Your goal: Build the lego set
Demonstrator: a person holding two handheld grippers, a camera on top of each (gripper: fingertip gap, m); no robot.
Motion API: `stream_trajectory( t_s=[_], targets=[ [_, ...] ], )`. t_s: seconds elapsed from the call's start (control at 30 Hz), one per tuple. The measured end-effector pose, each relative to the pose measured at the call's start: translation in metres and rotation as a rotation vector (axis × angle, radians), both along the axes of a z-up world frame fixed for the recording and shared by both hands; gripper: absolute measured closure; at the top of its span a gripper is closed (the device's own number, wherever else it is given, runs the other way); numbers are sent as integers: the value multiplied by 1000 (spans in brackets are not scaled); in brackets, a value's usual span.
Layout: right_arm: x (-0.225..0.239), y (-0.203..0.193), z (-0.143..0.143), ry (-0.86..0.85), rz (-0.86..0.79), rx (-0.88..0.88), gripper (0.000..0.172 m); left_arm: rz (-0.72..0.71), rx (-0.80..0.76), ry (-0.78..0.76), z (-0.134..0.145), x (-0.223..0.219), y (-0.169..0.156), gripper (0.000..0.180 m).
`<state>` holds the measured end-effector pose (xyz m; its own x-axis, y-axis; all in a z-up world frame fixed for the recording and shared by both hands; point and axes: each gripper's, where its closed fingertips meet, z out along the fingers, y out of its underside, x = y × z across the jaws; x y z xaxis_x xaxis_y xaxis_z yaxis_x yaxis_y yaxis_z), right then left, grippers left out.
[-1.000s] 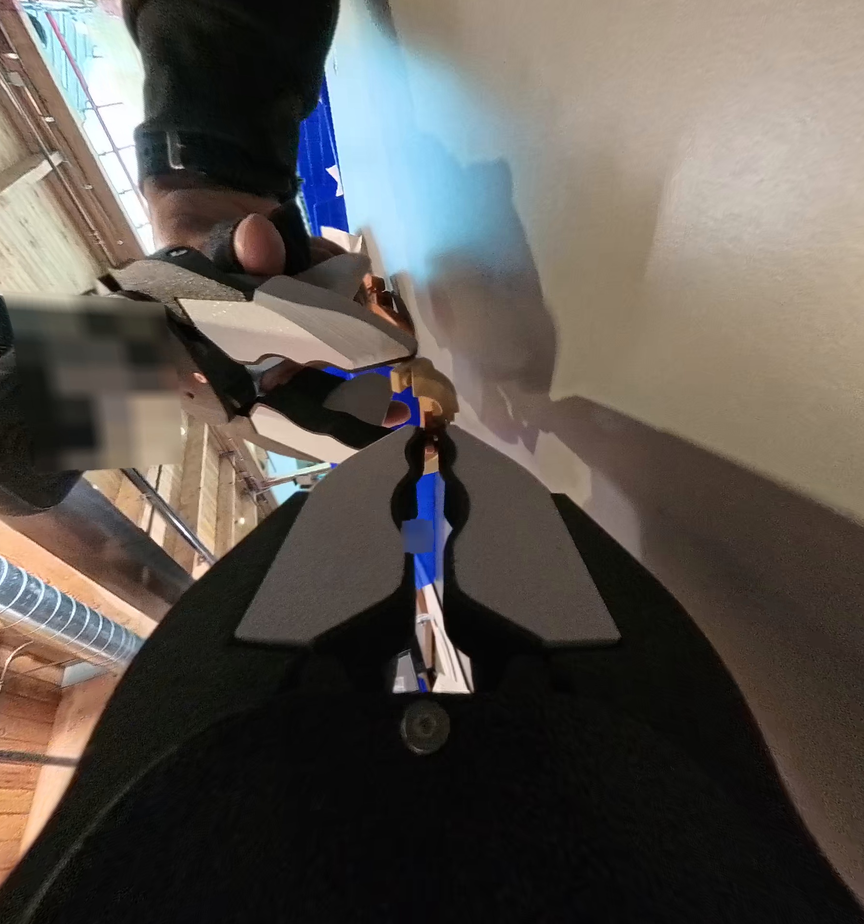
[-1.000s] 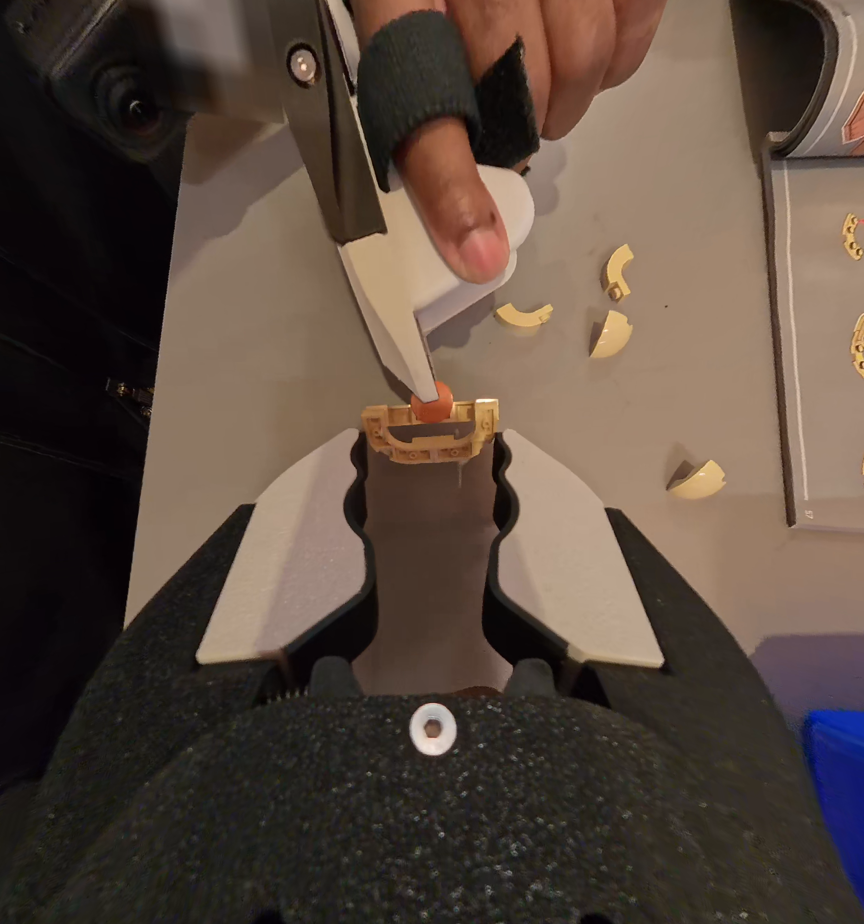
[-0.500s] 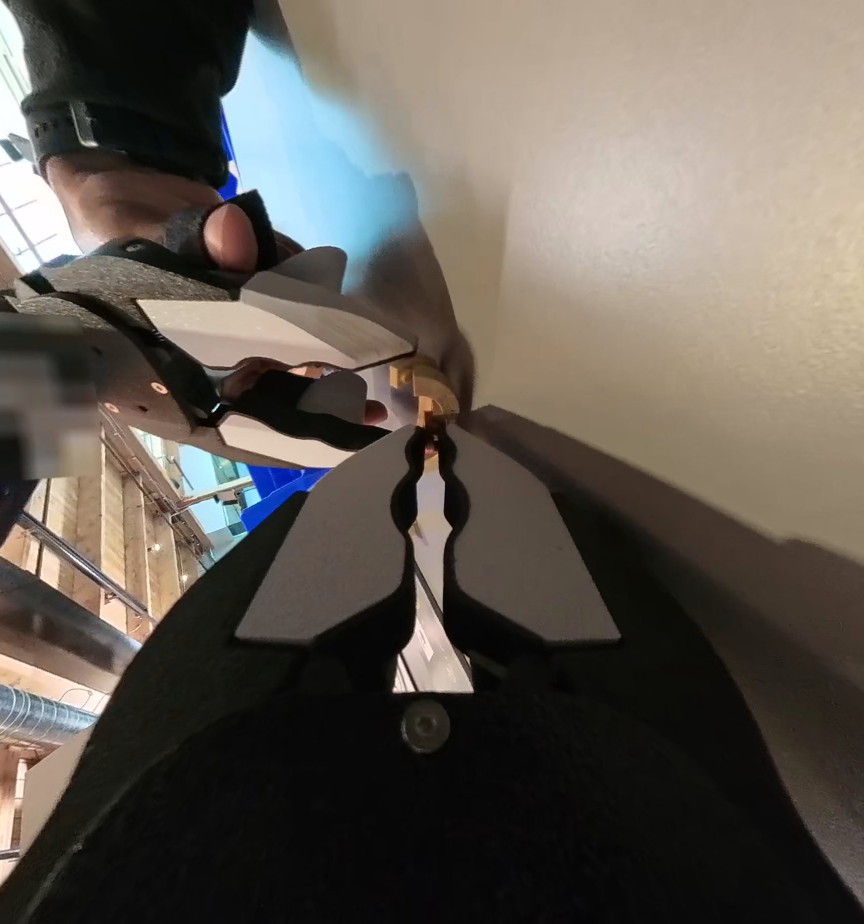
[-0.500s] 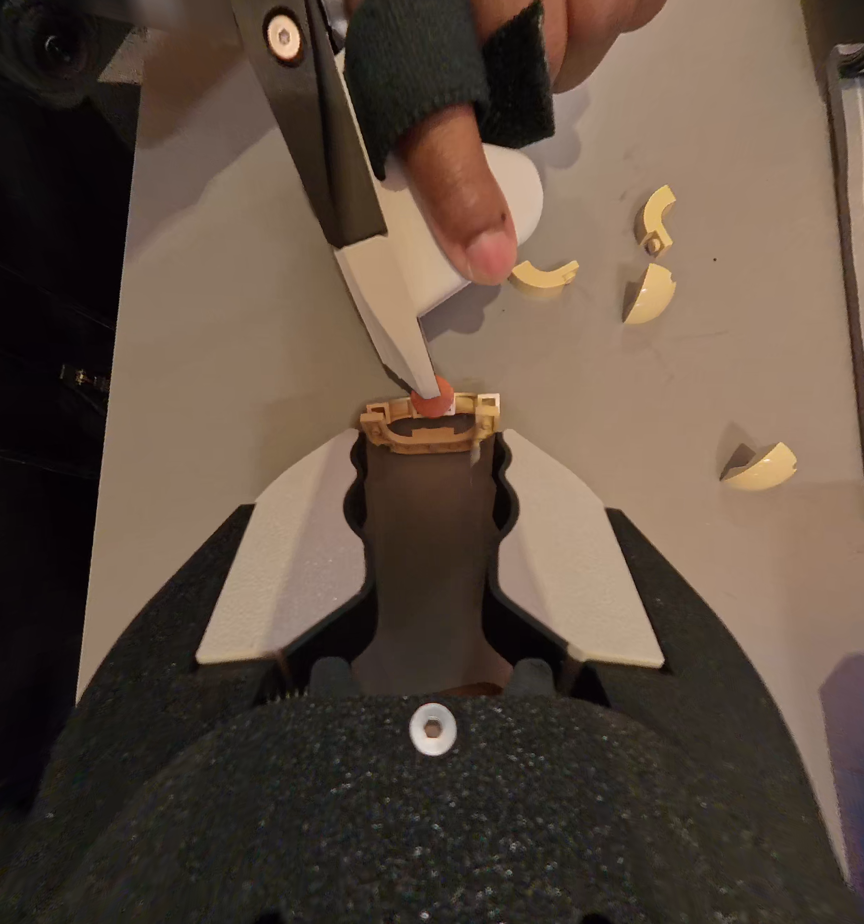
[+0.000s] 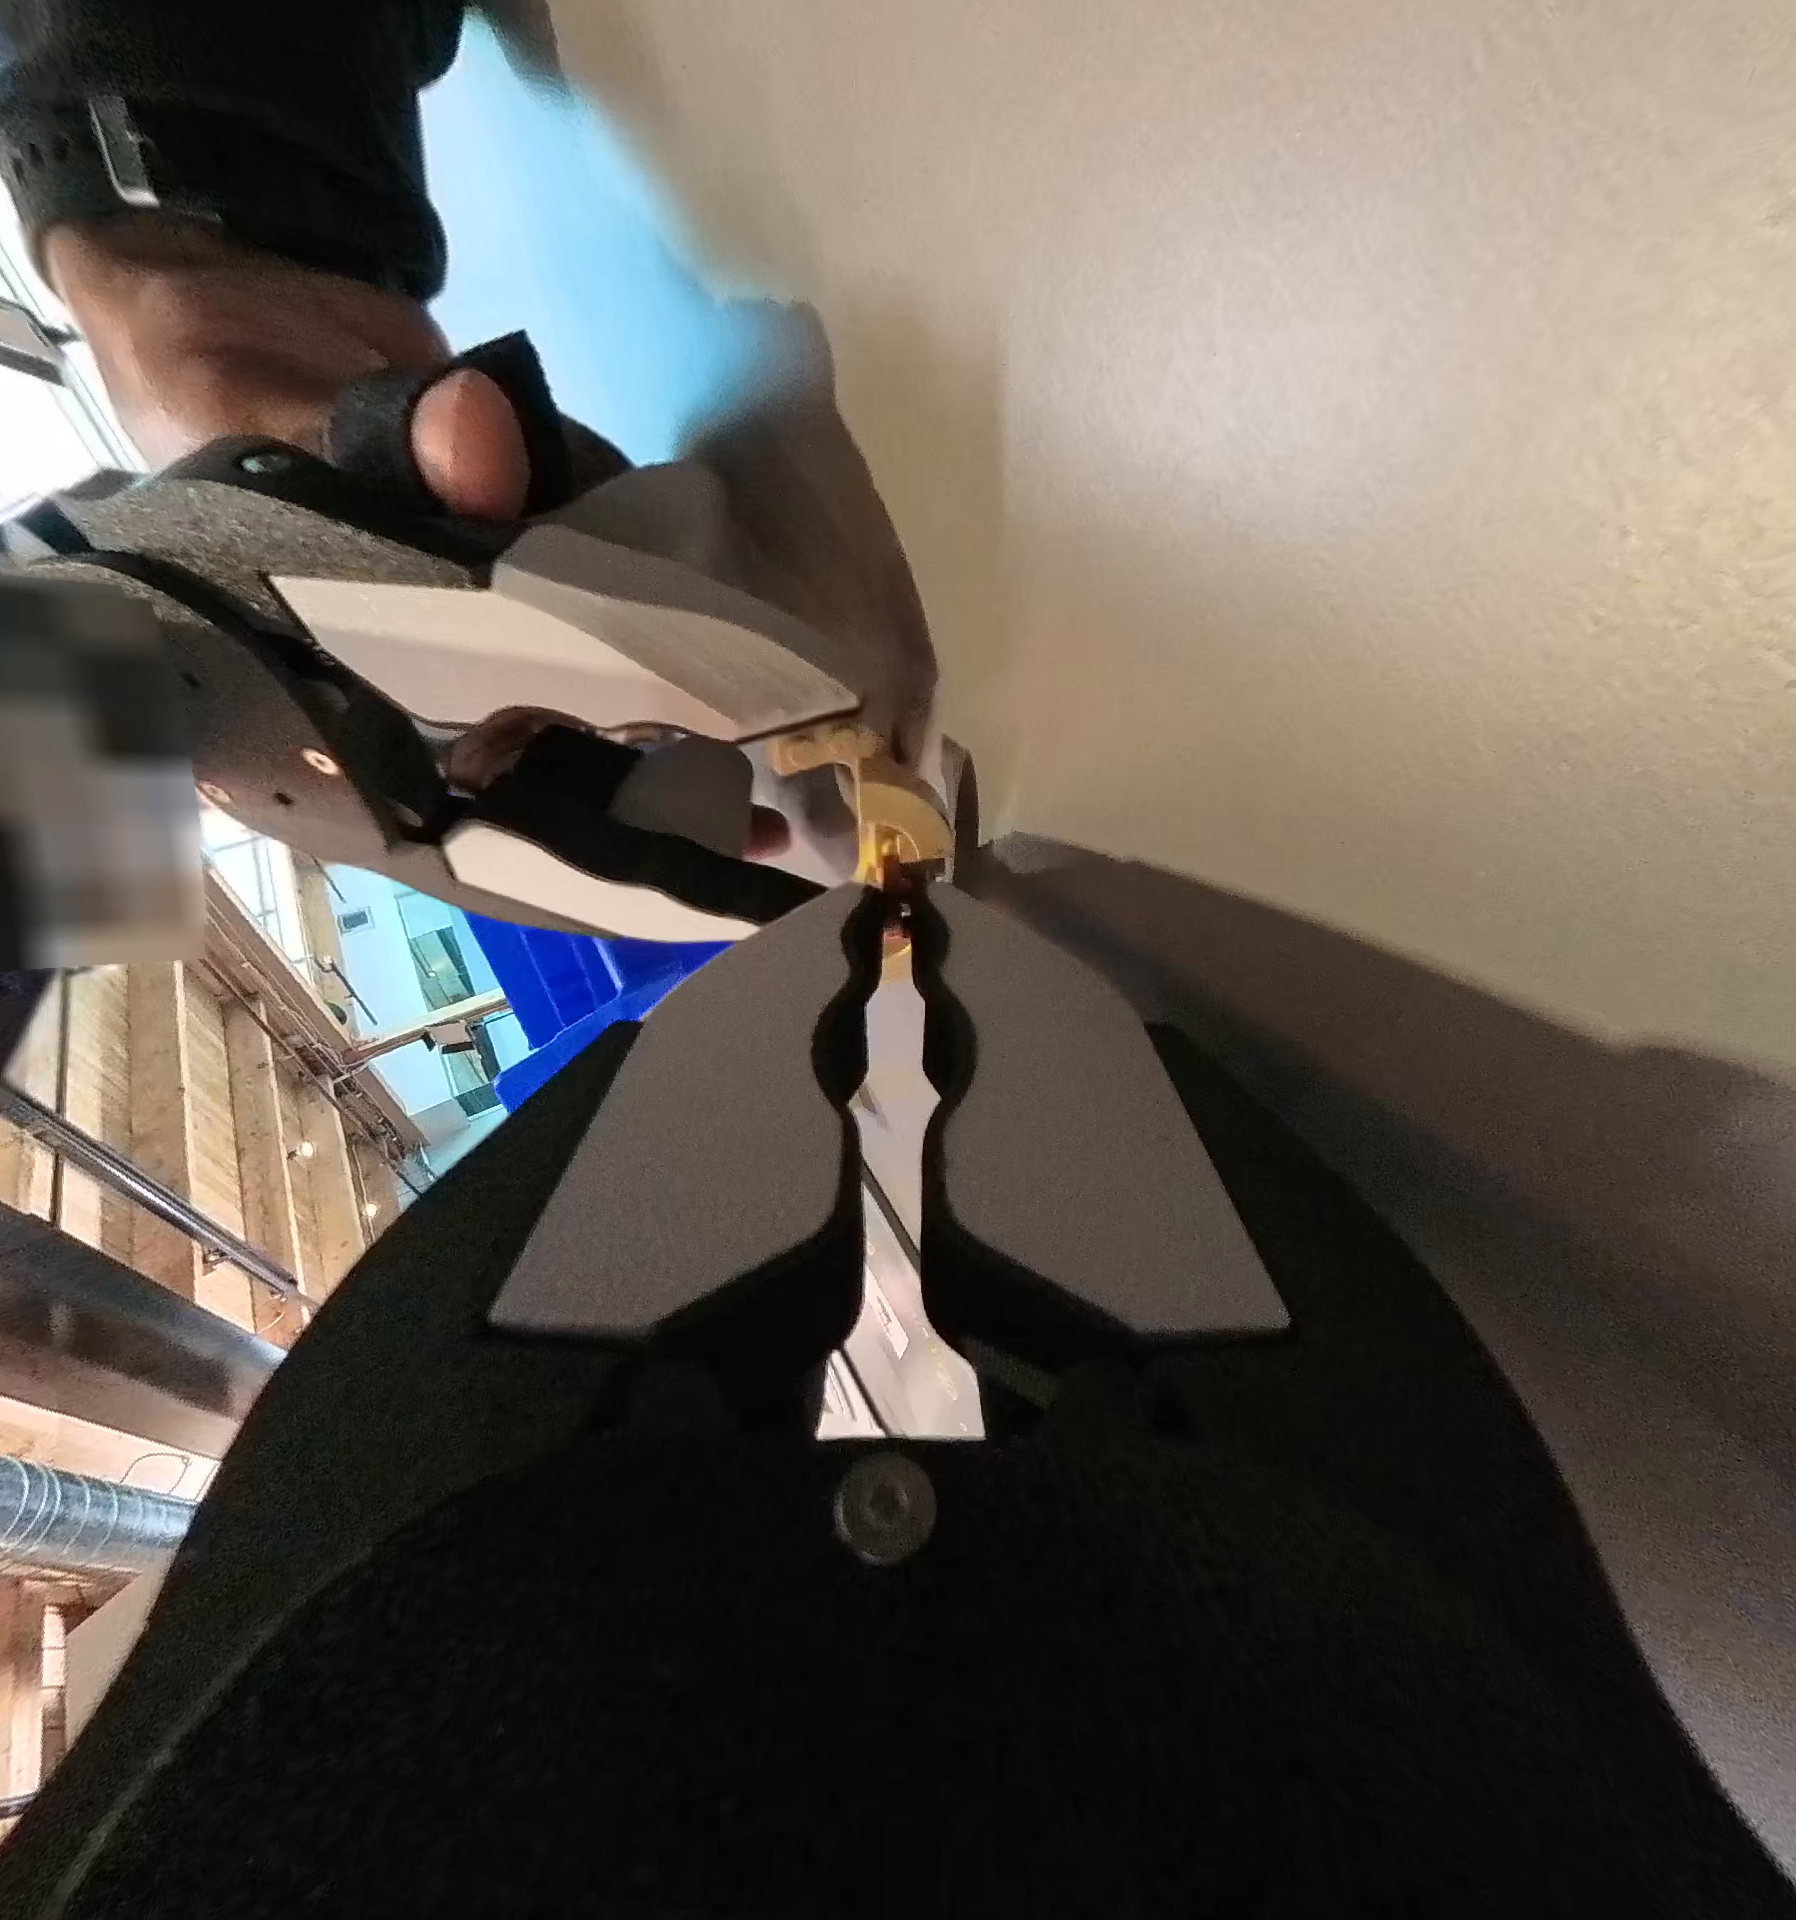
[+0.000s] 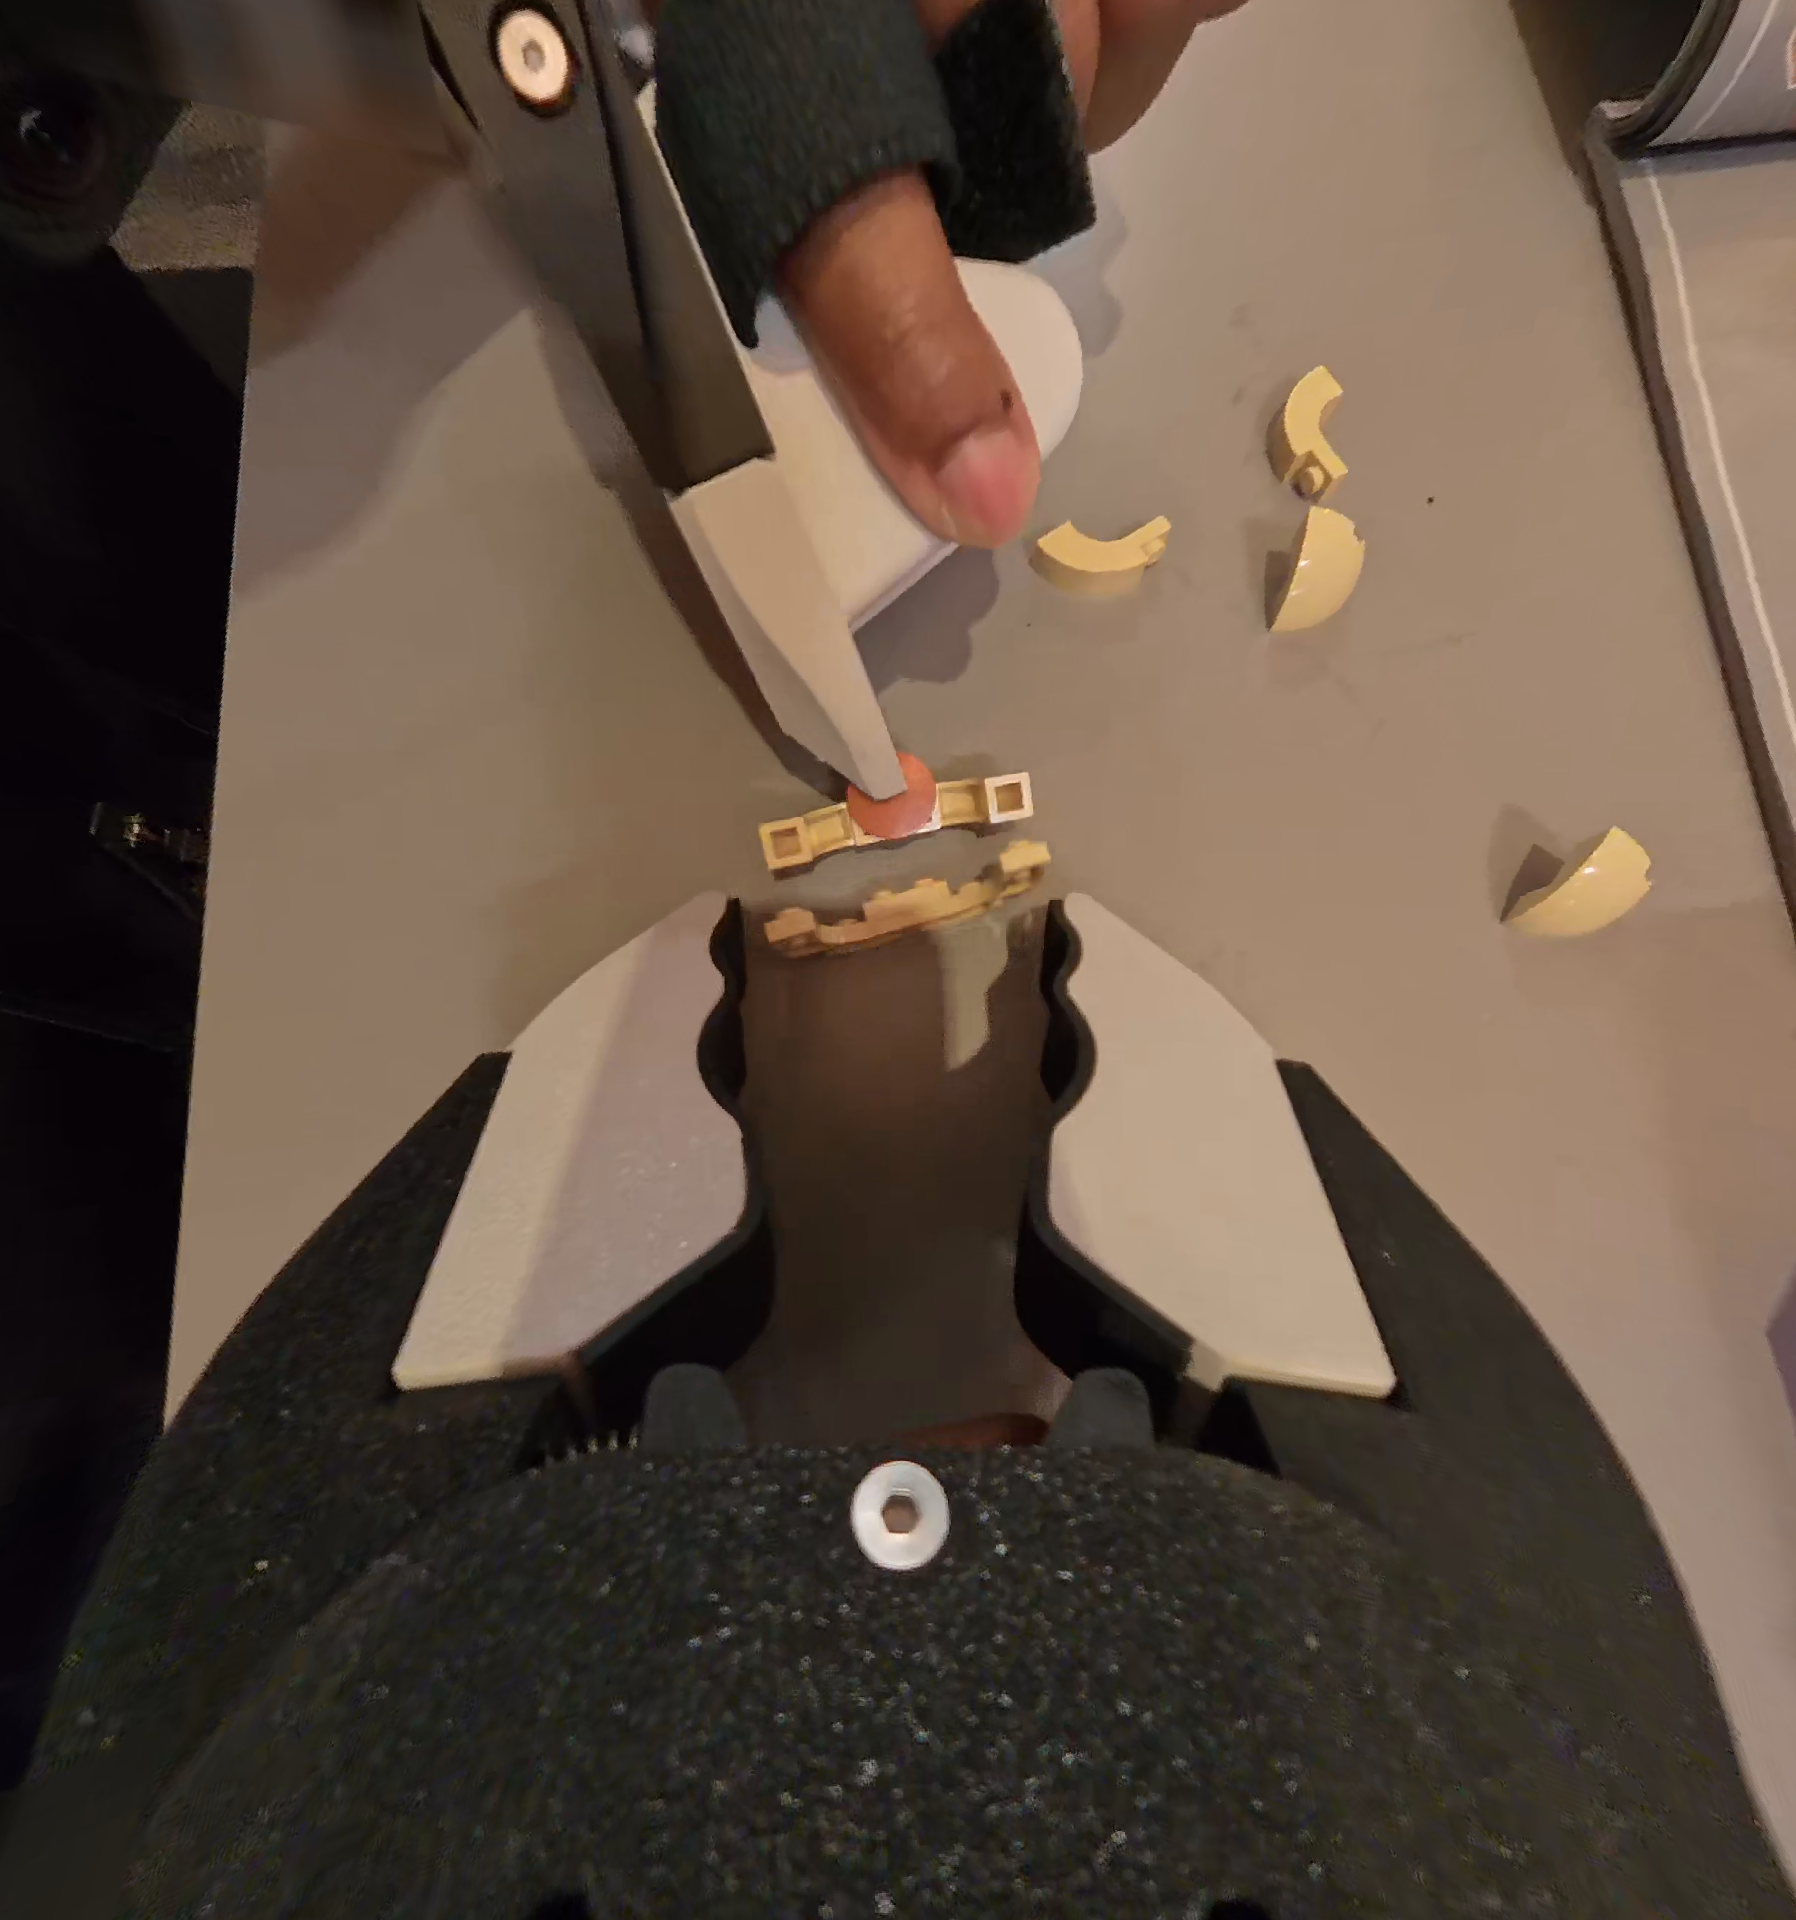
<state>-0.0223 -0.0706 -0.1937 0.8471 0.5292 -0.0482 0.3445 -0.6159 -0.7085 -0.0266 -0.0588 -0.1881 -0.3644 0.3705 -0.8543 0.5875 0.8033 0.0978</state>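
Observation:
My left gripper (image 5: 896, 902) is shut on a small orange round piece (image 6: 892, 812) that sits on a tan bar with square ends (image 6: 977, 805). In the left wrist view this bar (image 5: 899, 805) shows just past my fingertips. My right gripper (image 6: 894, 914) is open. A second tan studded curved piece (image 6: 904, 906) lies tilted between its fingertips, a little apart from the bar, and neither pad visibly presses on it. In the left wrist view the right gripper (image 5: 837, 800) stands open to the left of the bar. A person's hand holds each gripper.
The grey table (image 6: 458, 623) carries loose tan pieces: two curved ones (image 6: 1102, 545) (image 6: 1309, 426) and two quarter domes (image 6: 1315, 571) (image 6: 1580, 883). An open booklet (image 6: 1725, 520) lies at the right edge. A blue bin (image 5: 561, 987) stands farther off. Left and right tips are no more than a few centimetres apart.
The right jaws have widened and let go of the tan assembly. It has come apart: the bar with the orange piece stays in the left gripper, and the studded piece has dropped away.

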Motion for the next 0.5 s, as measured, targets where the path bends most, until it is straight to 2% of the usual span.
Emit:
stream_trajectory(
  t_s=[0.13, 0.27, 0.4, 0.5],
  targets=[
    [1, -10, 4, 9, -104, 43, 117, 5, 0, 7, 0, 0, 1, 176],
    [8, -20, 8, -10, -278, 72, 117, 14, 17, 27, 0, -1, 2, 176],
    [5, -27, 12, -5, -418, 108, 118, 45, 38, 103, 1, -6, 4, 176],
    [6, -29, 13, -75, -508, 148, 121, 96, 103, 167, 0, -6, 7, 176]
  ],
)
